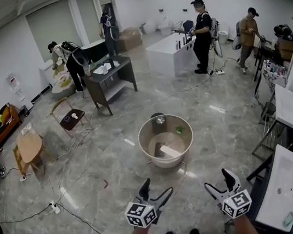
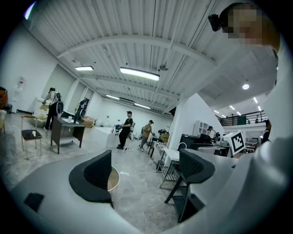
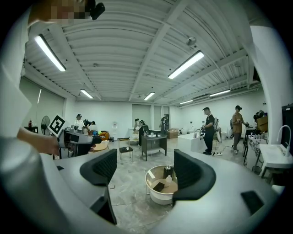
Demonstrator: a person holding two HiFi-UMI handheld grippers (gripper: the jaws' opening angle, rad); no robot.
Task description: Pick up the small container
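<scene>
A round beige tub (image 1: 145, 136) stands on the marble floor ahead of me. Several small items lie in it: a dark container (image 1: 159, 120) at the far rim, a green piece (image 1: 179, 130) and a flat white piece (image 1: 169, 150). In the right gripper view the tub (image 3: 155, 197) shows between the jaws, with a small pale bottle (image 3: 168, 179) and a dark flat item (image 3: 159, 186) inside. My left gripper (image 1: 157, 188) and right gripper (image 1: 217, 178) hover side by side short of the tub, both open and empty. The left gripper (image 2: 146, 171) sees only the tub's rim (image 2: 115, 179); the right gripper (image 3: 149, 171) points at it.
A white table (image 1: 280, 185) stands close on my right, with a folding stand (image 1: 266, 135) beyond it. Cables and a power strip (image 1: 55, 208) lie on the floor to the left. A dark desk (image 1: 108, 81), a chair (image 1: 71, 118) and several people are farther off.
</scene>
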